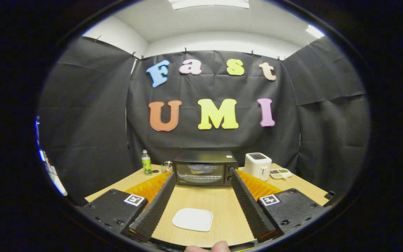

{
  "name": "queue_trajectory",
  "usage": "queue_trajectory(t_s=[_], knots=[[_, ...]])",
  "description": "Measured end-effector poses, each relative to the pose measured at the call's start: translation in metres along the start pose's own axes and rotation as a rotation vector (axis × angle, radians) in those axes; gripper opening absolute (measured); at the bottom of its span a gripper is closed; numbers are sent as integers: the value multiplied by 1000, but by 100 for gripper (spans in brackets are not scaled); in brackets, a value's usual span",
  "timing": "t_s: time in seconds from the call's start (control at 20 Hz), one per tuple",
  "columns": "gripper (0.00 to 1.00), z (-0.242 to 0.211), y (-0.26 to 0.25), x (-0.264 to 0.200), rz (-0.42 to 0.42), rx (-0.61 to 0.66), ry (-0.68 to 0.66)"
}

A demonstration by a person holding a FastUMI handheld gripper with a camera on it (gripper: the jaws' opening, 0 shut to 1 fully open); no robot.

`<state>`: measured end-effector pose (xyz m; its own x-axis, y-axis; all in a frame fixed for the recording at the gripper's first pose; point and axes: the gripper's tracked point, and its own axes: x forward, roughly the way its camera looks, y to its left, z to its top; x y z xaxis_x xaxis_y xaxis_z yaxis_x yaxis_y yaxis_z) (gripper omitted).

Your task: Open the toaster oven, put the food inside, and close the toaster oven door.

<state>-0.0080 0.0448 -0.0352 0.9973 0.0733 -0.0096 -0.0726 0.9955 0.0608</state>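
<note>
The claw [201,175] is spread wide and released, gripping nothing, its two ribbed black fingers [156,206] reaching forward over the wooden worktop [201,199] with a broad gap between them. In that gap, on the near part of the worktop, lies a white square plate [192,219] with rounded corners; it looks bare and touches neither finger. Beyond the fingertips, at the far side of the worktop against the black cloth wall, stands the black toaster oven [205,168] with its glass door [199,174] shut; something pale shows dimly through the glass on the rack, too unclear to name. The oven's knobs [228,174] sit on the right of its front, just beside the right fingertip. To the left of the oven stand a small clear glass [166,166] and, further left, a green-labelled bottle [147,162]. To the right of the oven is a white pop-up toaster [257,166], and right of that a shallow divided dish [280,173] holding small bits of food. At the very near edge, below the plate, a fingertip of the person's hand [212,247] peeks in.
</note>
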Motion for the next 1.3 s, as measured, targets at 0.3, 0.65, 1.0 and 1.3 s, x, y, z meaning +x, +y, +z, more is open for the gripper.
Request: queue_trajectory(t_s=[0.3,0.65,1.0,1.3], knots=[[100,-15,6,8,15,35,47],[100,-15,7,4,17,38,50],[100,-13,12,4,25,40,49],[100,-11,14,2,27,39,49]])
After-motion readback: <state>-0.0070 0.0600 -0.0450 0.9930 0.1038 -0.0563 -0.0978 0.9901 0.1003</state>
